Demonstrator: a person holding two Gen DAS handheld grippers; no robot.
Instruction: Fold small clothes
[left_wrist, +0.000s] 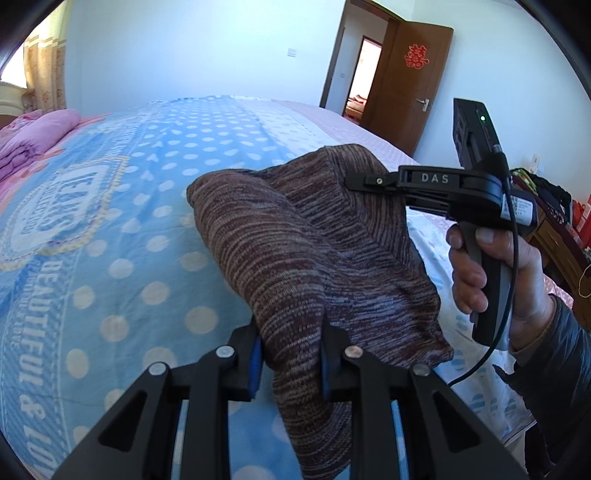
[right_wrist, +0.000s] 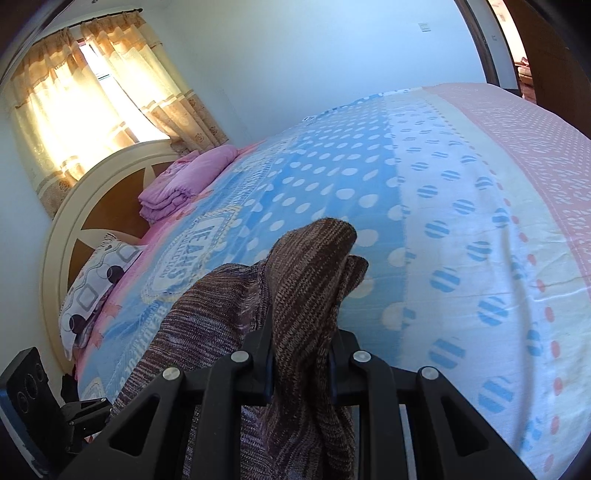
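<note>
A brown and purple striped knit garment (left_wrist: 295, 251) hangs bunched between both grippers above the bed. My left gripper (left_wrist: 290, 358) is shut on one edge of it, the cloth pinched between the blue pads. My right gripper (right_wrist: 301, 365) is shut on another part of the same garment (right_wrist: 306, 280). In the left wrist view the right gripper (left_wrist: 354, 181) shows at the right, held by a hand, its fingers clamped on the garment's upper edge. The garment's lower parts drape down and hide behind the fingers.
The bed (left_wrist: 110, 236) has a blue polka-dot cover with a pink strip (right_wrist: 535, 155) at its far side. A folded pink quilt (right_wrist: 184, 181) and a patterned pillow (right_wrist: 96, 280) lie by the headboard. A brown door (left_wrist: 406, 85) stands open; cluttered furniture (left_wrist: 554, 221) stands at the right.
</note>
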